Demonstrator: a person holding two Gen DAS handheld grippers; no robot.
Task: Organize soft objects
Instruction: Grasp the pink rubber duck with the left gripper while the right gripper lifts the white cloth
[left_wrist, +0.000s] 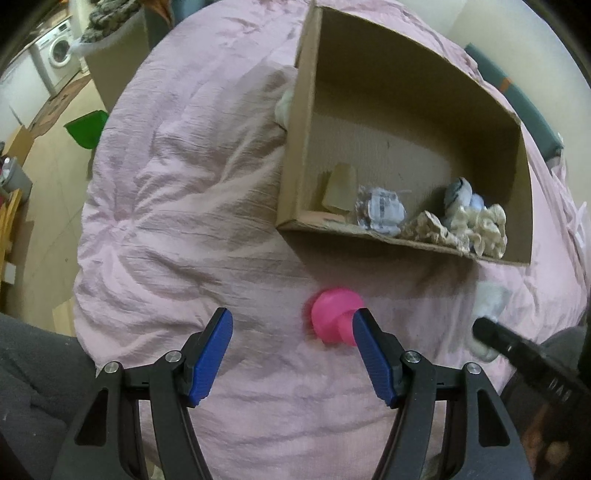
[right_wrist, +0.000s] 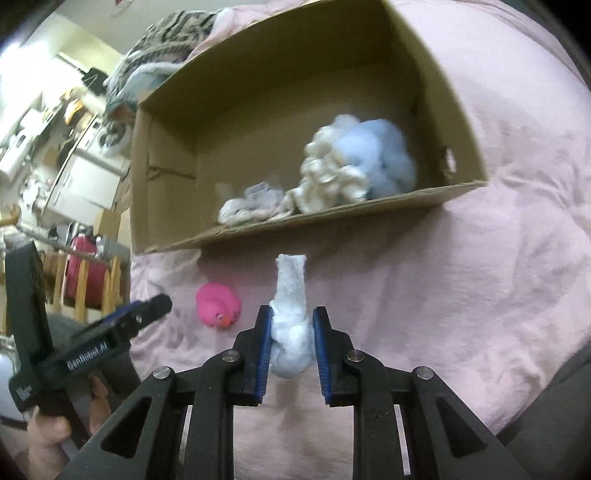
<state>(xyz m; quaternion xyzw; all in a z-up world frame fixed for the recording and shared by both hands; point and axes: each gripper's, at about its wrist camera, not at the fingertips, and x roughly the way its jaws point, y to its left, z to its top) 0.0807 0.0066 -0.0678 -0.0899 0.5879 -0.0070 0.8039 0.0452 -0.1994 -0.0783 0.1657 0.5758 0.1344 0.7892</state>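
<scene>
Here the right claw is clamped on a pale blue fluffy sock, its long axis pointing straight ahead at the cardboard box on the pink bed cover. The left claw gapes empty, just short of the pink rubber duck.

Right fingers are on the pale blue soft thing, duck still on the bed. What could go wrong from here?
1. The pale blue fluffy cloth piece hangs long beyond the right gripper; its tail could snag the brown cardboard box rim.
2. The open left gripper sits off-centre from the pink rubber duck, so closing might nudge it away.
</scene>
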